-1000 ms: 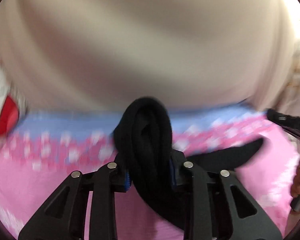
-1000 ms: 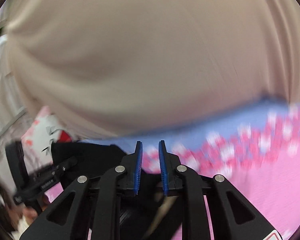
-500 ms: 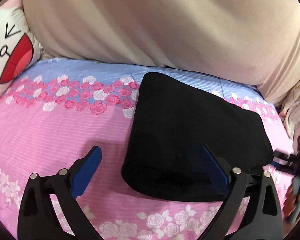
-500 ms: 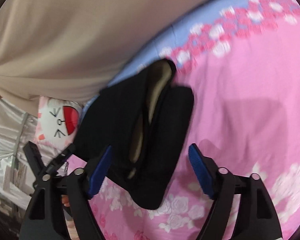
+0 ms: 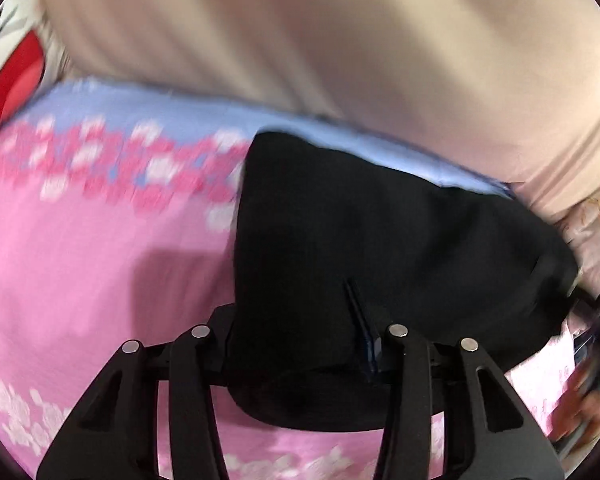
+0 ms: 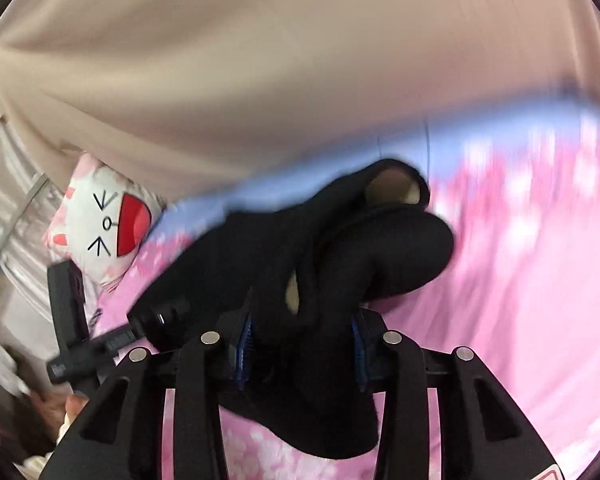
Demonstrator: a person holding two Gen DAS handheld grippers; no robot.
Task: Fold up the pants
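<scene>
The black pants [image 5: 380,248] lay bunched in a thick folded bundle on the pink floral bed sheet [image 5: 80,248], close to the beige curtain [image 5: 300,40] at the bed's far side. The left hand-held gripper [image 5: 296,344] was closed on the near edge of the bundle, its blue pad pressed into the cloth. The right hand-held gripper [image 6: 302,348] likewise clamped a thick wad of the same fabric between its blue pads, at the end where the pale lining showed. To do this fold well, I judged that both grips should take all layers together and travel level, so the bundle lands square and does not slump open. A cat-face pillow [image 6: 108,224] sat at the bed's corner, apart from the pants; the curtain hung near enough to catch a raised edge.
</scene>
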